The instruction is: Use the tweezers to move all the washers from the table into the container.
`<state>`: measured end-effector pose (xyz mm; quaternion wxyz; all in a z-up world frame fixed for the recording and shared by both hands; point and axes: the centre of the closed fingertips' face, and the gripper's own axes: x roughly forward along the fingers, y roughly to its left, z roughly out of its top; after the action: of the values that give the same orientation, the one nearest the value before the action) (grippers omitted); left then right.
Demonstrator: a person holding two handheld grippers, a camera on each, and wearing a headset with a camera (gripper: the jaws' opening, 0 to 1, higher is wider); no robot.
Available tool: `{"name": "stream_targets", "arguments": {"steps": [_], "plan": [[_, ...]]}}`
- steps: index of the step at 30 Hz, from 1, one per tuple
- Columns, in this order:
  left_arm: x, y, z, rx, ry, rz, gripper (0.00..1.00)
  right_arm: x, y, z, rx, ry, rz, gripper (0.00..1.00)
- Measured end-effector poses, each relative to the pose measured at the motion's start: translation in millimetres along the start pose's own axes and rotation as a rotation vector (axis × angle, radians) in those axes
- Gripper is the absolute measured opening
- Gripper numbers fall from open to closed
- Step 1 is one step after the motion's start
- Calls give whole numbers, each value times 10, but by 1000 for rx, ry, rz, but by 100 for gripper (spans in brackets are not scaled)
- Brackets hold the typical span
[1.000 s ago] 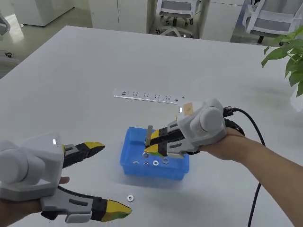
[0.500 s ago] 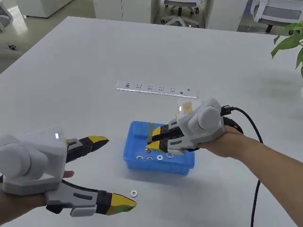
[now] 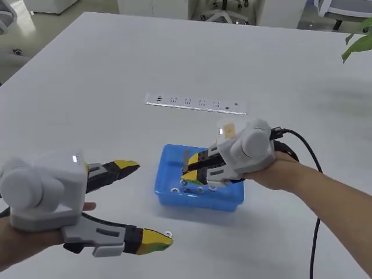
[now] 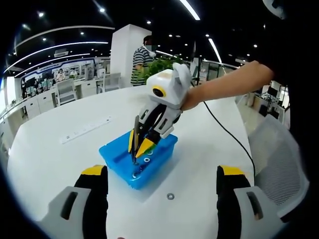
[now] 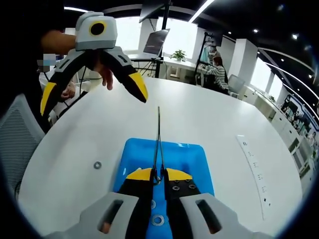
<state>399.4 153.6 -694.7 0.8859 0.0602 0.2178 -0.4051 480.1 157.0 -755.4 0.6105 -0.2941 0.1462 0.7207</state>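
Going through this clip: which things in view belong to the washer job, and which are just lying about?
Job: tweezers pinched in the right tongs; blue container; washers inside it; loose washer on the table.
Lying about: power strip; plant; chairs.

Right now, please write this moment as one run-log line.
right gripper: shut on tweezers, over blue container | left gripper: open, holds nothing | washer: on table

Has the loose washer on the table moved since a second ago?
No. In the head view the washer sits just as far off the near left corner of the blue container; only the camera shifted.
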Motion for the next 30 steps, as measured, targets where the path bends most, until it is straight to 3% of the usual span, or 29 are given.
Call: {"name": "stream_targets", "arguments": {"steps": [8,15,22,30], "plan": [[31,103,66,24,-7,1,82,50,3,-35,-1,6,7,9],[119,213,180,76,-8,-2,66,64,16,-52,-7,7,15,9],[251,299,279,152,11,-50,51,79,23,-76,-14,5,17,9],[403,407,359,201,24,-72,29,100,34,-90,-24,1,22,9]]}}
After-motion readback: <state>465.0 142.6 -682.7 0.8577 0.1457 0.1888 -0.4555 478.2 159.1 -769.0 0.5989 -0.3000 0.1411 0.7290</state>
